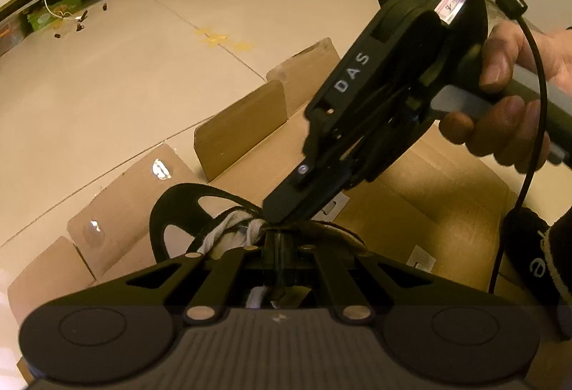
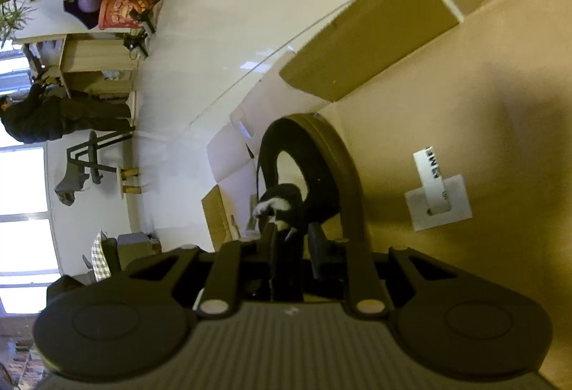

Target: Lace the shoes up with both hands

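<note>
— On top of the cardboard box (image 1: 447, 197), at about six o'clock in my left view, sits the shoe (image 1: 186, 211): black, with a white cloth (image 1: 232, 232) stuffed into its opening.

— And your left tongs (image 1: 275, 240)?

— Closed tight. Something thin and dark runs between the tips, probably the lace (image 1: 277, 268), though I can't tell for sure; the tips hide it.

— Where are the right tongs?

— They come in from two o'clock, slanting down to the middle of the frame. The right tongs (image 1: 277, 216) have their tips right at the shoe's opening, touching or just beside the cloth and just above my left tips. A hand (image 1: 507, 104) is wrapped around their handle at three o'clock, with a black cable (image 1: 536, 75) looping past it.

— Closed as well?

— Nearly together. From their own camera the right tongs (image 2: 277, 232) point at the black shoe (image 2: 314, 168), which lies just beyond the tips toward twelve o'clock. Whether they pinch the lace I can't tell; the picture is blurred there.

— Anything else on the box?

— A white label (image 2: 438, 200) at three o'clock of the shoe in the right view, a little apart from it.
</note>
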`<state>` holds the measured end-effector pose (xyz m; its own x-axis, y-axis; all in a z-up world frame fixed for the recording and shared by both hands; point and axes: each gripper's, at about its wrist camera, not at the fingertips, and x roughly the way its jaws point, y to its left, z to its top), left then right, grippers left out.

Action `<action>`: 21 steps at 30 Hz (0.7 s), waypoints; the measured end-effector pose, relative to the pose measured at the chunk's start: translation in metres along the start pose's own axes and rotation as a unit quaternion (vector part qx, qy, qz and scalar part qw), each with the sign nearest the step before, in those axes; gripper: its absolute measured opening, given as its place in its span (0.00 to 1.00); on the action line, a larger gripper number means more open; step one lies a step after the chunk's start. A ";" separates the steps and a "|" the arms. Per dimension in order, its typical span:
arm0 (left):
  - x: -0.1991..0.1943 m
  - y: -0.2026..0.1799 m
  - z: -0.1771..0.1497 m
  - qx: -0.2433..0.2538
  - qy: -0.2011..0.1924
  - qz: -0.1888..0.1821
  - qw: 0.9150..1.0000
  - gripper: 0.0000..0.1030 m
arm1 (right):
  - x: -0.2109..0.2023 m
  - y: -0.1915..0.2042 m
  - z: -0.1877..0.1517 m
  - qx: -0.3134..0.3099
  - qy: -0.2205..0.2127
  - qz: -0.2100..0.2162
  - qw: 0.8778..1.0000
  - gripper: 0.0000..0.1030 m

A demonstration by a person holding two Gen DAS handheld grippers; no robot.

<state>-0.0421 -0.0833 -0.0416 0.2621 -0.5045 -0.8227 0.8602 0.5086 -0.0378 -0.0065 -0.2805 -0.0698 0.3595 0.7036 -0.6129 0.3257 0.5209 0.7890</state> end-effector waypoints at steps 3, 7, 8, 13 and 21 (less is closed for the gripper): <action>-0.001 -0.002 0.000 -0.002 0.006 0.007 1.000 0.12 | -0.001 0.005 -0.002 -0.014 -0.018 -0.003 1.000 0.02; -0.008 -0.004 -0.002 -0.008 0.004 0.006 1.000 0.28 | -0.009 0.018 -0.004 -0.050 -0.039 -0.022 0.998 0.02; -0.010 -0.004 -0.002 -0.009 0.003 0.007 1.000 0.29 | -0.013 0.019 -0.003 -0.055 -0.045 -0.026 0.997 0.02; -0.025 -0.005 -0.005 -0.018 -0.006 0.031 0.999 0.31 | -0.034 0.020 0.005 -0.059 -0.101 -0.053 0.992 0.02; -0.044 -0.006 -0.010 -0.051 0.000 0.052 0.997 0.31 | -0.022 0.007 -0.002 -0.010 -0.069 -0.045 0.997 0.30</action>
<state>-0.0629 -0.0567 -0.0106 0.3479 -0.4447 -0.8254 0.7788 0.6272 -0.0097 -0.0143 -0.2913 -0.0510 0.4474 0.5808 -0.6801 0.3449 0.5896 0.7304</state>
